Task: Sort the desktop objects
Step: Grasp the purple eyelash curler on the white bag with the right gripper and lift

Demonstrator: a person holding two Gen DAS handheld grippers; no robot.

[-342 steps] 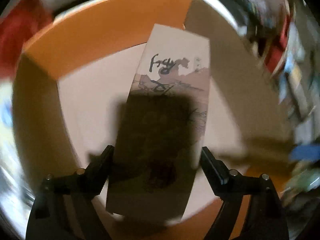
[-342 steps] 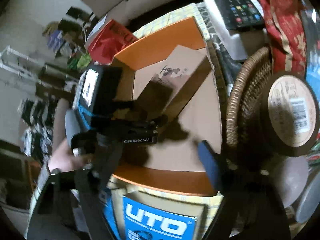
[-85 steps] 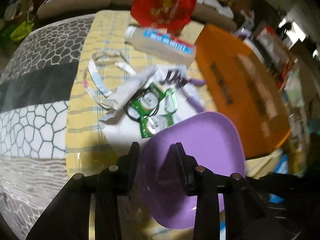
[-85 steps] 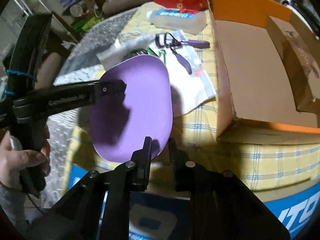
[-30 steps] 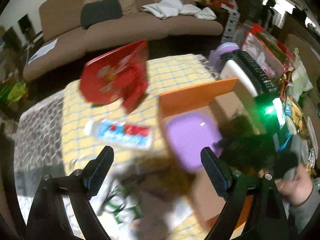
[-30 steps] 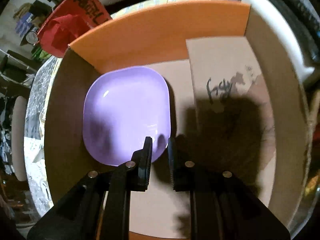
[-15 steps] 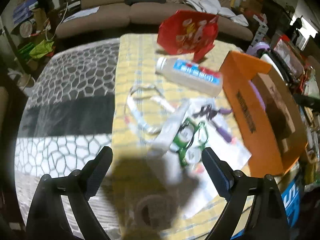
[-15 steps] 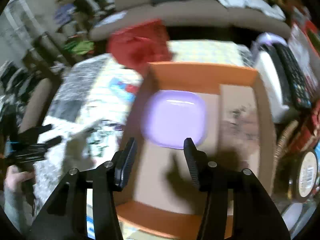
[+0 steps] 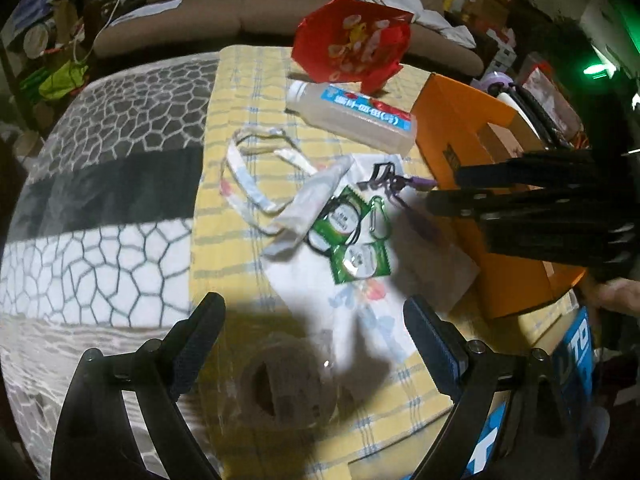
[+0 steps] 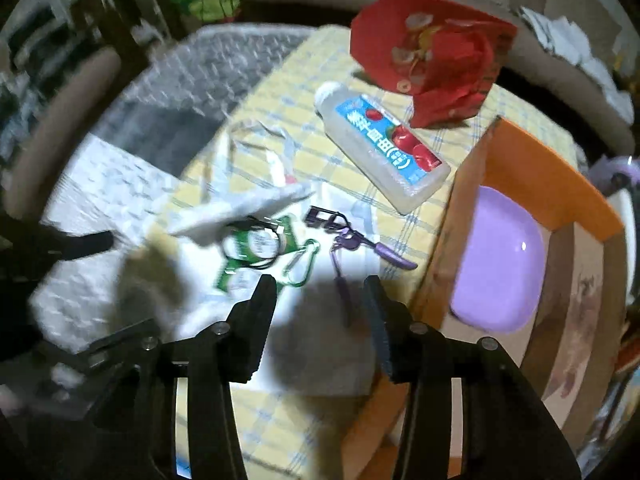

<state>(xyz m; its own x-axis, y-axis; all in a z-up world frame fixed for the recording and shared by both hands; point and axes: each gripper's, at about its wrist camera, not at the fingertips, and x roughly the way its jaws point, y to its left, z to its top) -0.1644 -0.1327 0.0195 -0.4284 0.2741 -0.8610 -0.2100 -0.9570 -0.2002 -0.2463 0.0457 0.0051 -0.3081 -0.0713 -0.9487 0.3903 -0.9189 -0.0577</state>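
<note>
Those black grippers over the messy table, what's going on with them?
A person is tidying a table with a handheld gripper in each hand. Both the left gripper and the right gripper are open and empty, hovering above the clutter. A purple plate already lies in the orange box. A bottle, a purple eyelash curler and green packets are not yet sorted.

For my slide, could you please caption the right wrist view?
Open right gripper above purple eyelash curler; purple plate lies in orange box.
</note>
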